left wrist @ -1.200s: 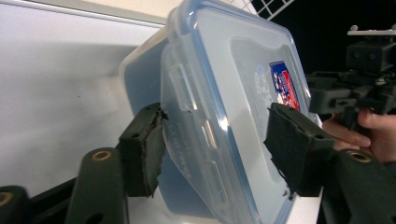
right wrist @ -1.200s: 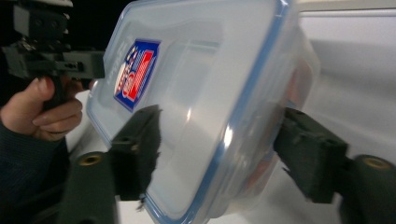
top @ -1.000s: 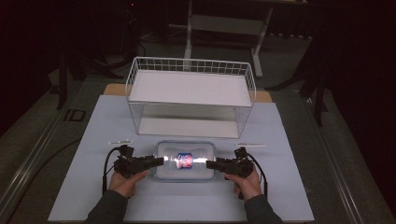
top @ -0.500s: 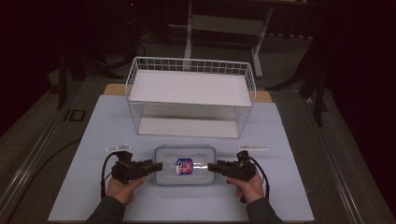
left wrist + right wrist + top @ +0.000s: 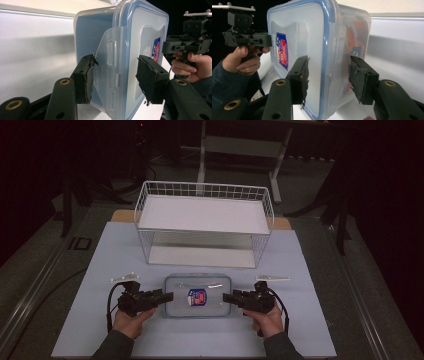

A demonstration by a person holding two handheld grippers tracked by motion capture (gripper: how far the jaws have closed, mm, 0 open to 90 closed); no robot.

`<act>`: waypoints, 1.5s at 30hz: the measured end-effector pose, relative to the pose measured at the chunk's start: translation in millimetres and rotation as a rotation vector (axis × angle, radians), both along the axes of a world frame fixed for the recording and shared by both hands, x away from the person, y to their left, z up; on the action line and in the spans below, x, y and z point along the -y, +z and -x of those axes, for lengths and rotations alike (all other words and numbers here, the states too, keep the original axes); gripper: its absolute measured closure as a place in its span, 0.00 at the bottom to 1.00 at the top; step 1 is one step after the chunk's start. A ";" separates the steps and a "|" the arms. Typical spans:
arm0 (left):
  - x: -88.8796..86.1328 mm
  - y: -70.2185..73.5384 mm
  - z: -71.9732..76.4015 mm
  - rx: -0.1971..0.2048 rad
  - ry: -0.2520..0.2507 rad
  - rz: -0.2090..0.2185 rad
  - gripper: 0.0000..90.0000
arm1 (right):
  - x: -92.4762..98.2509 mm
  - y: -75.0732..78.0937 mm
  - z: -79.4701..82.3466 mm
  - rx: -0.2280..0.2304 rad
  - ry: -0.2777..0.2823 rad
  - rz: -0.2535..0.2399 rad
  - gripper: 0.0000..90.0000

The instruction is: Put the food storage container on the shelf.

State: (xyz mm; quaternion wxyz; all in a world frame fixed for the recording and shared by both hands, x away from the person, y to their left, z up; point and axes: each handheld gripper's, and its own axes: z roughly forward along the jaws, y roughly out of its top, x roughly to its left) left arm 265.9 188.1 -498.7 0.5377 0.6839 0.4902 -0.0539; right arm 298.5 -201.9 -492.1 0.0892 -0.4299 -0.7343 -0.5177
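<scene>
A clear plastic container [image 5: 210, 307] with a blue-rimmed lid and a red and blue label lies flat on the white table [image 5: 310, 325], near its front. My left gripper [image 5: 169, 296] is at the container's left end and my right gripper [image 5: 226, 297] at its right end. In the left gripper view, the left gripper [image 5: 117, 75] is open, its pads either side of the container [image 5: 120, 37] and its end latch. In the right gripper view, the right gripper [image 5: 328, 77] is open in the same way around the other end of the container [image 5: 312, 37].
A white wire basket shelf [image 5: 204, 215] stands behind the container, across the middle of the table. Two small pale strips lie on the table, one left [image 5: 123, 278] and one right [image 5: 272, 278]. Dark floor and furniture legs surround the table.
The container and both grippers have shifted a little toward the person. The glare on the lid has faded.
</scene>
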 end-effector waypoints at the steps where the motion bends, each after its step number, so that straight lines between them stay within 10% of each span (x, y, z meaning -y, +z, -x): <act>1: 0.1 0.9 0.3 0.000 0.001 0.002 0.54 | -0.1 0.5 0.0 0.008 0.000 0.001 0.57; 45: 5.3 70.6 1.1 0.210 -0.020 0.015 0.54 | 6.5 71.8 15.1 0.244 -0.035 -0.020 0.57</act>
